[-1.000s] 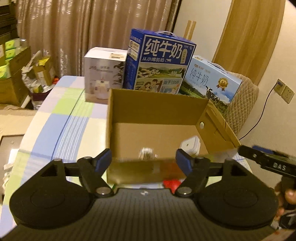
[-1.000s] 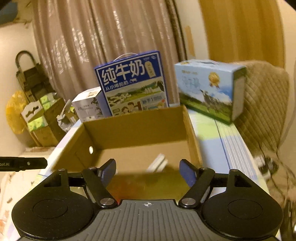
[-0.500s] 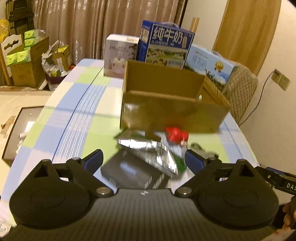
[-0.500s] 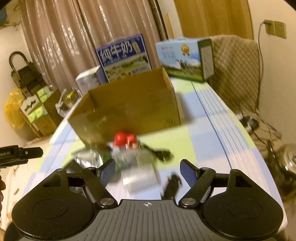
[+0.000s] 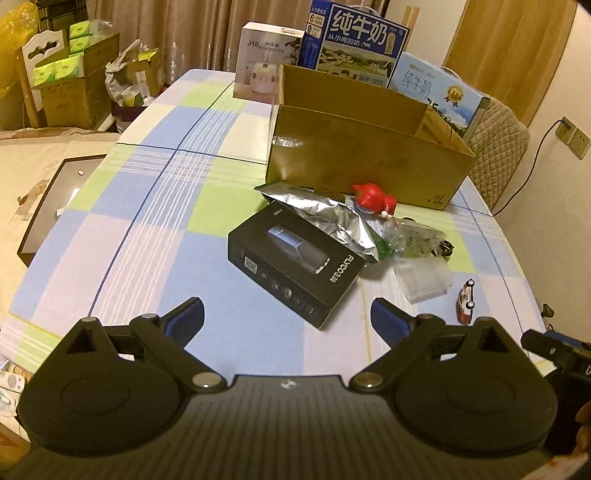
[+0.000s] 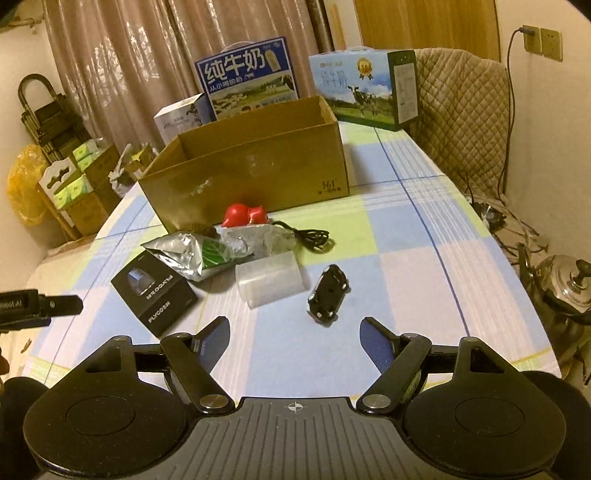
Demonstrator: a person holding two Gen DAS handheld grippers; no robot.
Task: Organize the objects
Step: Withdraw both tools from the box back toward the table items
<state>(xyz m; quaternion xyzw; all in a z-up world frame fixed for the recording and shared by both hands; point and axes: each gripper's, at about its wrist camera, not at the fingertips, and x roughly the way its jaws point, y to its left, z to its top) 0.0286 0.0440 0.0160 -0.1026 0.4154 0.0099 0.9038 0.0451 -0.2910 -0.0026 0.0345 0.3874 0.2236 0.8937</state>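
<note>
My left gripper [image 5: 287, 317] and right gripper [image 6: 294, 334] both hang spread wide and empty over the checked tablecloth [image 6: 413, 236]. Just ahead, all on my side of the cardboard box [image 6: 255, 173], lie the black carton [image 5: 295, 264], a clear plastic case [image 6: 271, 278] and a black toy car [image 6: 328, 291]. Nearer the cardboard box sit the silver foil bag [image 5: 328, 218], a black cable [image 6: 308, 234] and, touching its front wall, the red toy [image 6: 242, 215].

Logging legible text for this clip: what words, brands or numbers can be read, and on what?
"纯牛奶": dark blue milk carton.
"J10": white box.
"FLYCO": black box.
"361": cardboard box, roughly.
Pale blue milk carton: lettering too blurred.
Smaller print everywhere: unreadable.
</note>
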